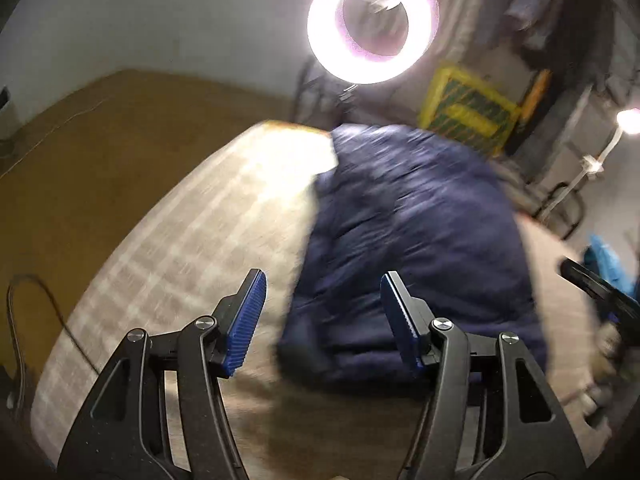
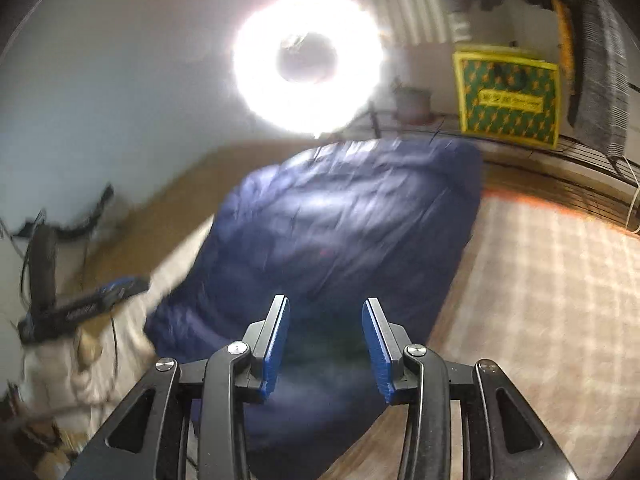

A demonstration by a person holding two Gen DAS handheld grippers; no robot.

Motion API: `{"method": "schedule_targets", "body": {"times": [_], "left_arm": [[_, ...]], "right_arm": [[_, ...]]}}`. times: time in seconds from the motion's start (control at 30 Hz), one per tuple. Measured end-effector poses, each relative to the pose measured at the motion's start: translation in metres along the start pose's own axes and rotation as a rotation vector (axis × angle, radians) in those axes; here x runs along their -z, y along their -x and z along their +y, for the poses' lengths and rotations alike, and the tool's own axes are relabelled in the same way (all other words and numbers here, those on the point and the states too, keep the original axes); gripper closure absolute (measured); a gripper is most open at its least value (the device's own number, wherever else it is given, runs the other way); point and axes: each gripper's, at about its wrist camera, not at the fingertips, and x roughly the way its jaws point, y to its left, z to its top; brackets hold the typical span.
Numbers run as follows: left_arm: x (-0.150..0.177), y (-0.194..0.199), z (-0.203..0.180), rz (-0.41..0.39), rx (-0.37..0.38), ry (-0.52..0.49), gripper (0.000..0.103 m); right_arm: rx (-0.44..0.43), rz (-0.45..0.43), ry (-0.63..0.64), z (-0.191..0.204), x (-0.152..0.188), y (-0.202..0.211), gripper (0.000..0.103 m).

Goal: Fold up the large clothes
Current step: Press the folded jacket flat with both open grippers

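A large navy puffy jacket [image 1: 416, 240] lies folded into a long bundle on a plaid-covered bed [image 1: 192, 216]. My left gripper [image 1: 323, 280] is open and empty, held above the bed at the jacket's near left edge. The jacket also shows in the right wrist view [image 2: 344, 232], running away from me. My right gripper [image 2: 325, 308] is open and empty, hovering over the jacket's near end. The left gripper shows blurred at the left of the right wrist view [image 2: 100, 296]. Both views are motion-blurred.
A bright ring light [image 1: 372, 24] stands past the bed's far end. A yellow and green box [image 2: 508, 98] sits on a wire rack at the back right. Brown floor [image 1: 100, 152] and a cable [image 1: 36, 300] lie left of the bed.
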Motion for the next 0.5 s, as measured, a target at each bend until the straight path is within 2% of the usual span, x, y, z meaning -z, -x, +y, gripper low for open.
{"method": "schedule_targets", "body": {"times": [0.07,0.17,0.33,0.5], "left_arm": [[-0.009,0.0,-0.018,-0.004,0.04,-0.04,0.041],[-0.02,-0.021,-0.04,0.016,0.07,-0.102,0.041],[-0.026,-0.073,-0.048,0.082,0.049,-0.139,0.041],[-0.007,-0.105,-0.038,0.096,0.03,-0.153,0.041]], "right_arm": [[0.028,-0.03,-0.013,-0.013,-0.019,-0.001,0.063],[0.073,-0.048,0.01,-0.019,-0.045,-0.014,0.063],[0.098,-0.044,0.01,-0.03,-0.078,-0.062,0.062],[0.121,-0.011,-0.002,-0.045,-0.086,-0.114,0.059]]}}
